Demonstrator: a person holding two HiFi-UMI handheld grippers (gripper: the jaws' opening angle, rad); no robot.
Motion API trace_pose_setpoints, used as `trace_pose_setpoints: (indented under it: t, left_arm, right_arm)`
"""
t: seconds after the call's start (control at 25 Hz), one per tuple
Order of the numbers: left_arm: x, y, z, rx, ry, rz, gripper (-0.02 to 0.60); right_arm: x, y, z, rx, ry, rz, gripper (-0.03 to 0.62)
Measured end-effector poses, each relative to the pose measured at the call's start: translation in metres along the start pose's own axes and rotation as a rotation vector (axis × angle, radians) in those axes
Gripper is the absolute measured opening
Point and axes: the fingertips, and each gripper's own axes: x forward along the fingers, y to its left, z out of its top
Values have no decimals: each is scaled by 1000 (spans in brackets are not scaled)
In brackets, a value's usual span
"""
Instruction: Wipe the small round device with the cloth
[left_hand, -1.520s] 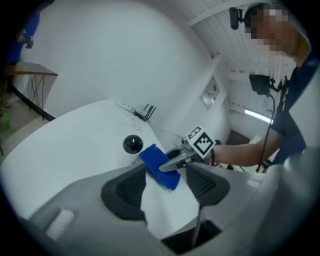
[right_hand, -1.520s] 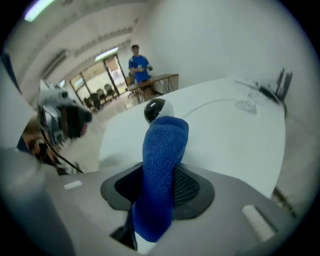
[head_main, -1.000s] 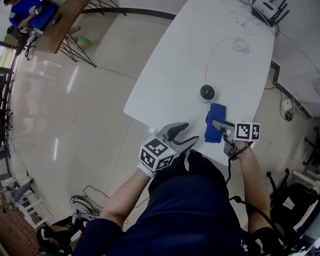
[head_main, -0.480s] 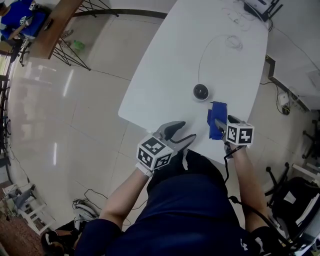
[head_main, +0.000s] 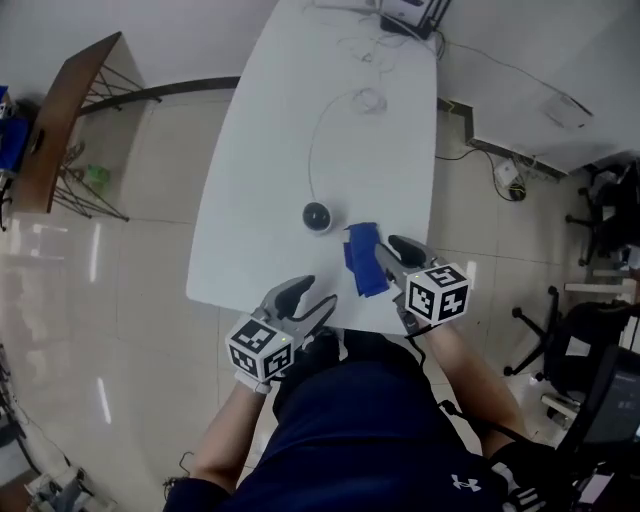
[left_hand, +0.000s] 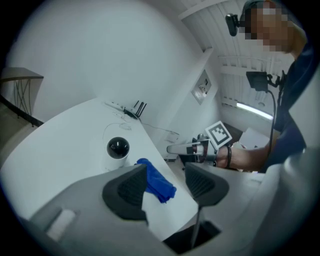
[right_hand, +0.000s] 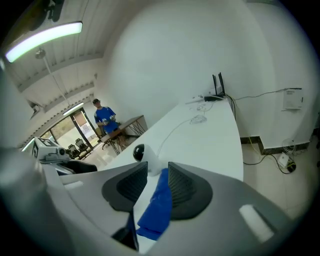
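Observation:
The small round device (head_main: 317, 216), a white base with a black dome, stands on the white table (head_main: 300, 90); it also shows in the left gripper view (left_hand: 118, 148) and the right gripper view (right_hand: 139, 151). A blue cloth (head_main: 358, 255) lies crumpled just right of it, near the front edge (left_hand: 156, 183). My right gripper (head_main: 392, 250) hovers over the cloth's right side. Its jaws have just been closing and stand partly apart; the cloth (right_hand: 157, 205) shows through the gap, and the pads do not press it. My left gripper (head_main: 310, 297) is open and empty at the table's front edge.
A thin cable (head_main: 315, 140) runs from the device to a router (head_main: 410, 12) at the table's far end. A wooden desk (head_main: 60, 120) stands far left, office chairs (head_main: 590, 350) at the right. A person in blue (right_hand: 102, 117) stands far off.
The right gripper has risen from the cloth and now sits at its right side. The cloth looks more bunched. The left gripper has kept its place. The head view has swung.

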Motion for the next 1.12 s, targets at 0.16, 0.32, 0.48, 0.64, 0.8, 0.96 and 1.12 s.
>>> trace_pose_setpoints:
  t: [0.16, 0.32, 0.48, 0.64, 0.8, 0.96, 1.12]
  left_arm:
    - [18, -26, 24, 50, -53, -33, 199]
    - [41, -43, 54, 164, -84, -42, 47]
    - [64, -65, 78, 247, -120, -67, 0]
    - [80, -95, 98, 273, -128, -105, 0]
    - [99, -117, 102, 307, -141, -153, 2]
    - [108, -130, 103, 326, -122, -183, 2]
    - [111, -133, 96, 324, -108, -193, 2]
  right_arm:
    - [-35, 24, 28, -13, -162, 67, 33]
    - [-66, 35, 51, -10, -307, 74, 12]
    - [-101, 32, 64, -23, -405, 38, 12]
    - [-139, 23, 70, -65, -476, -40, 12]
    - [-166, 8, 69, -80, -524, -107, 12]
    - [-175, 1, 61, -56, -525, -150, 12]
    - [-178, -2, 56, -56, -516, -160, 12]
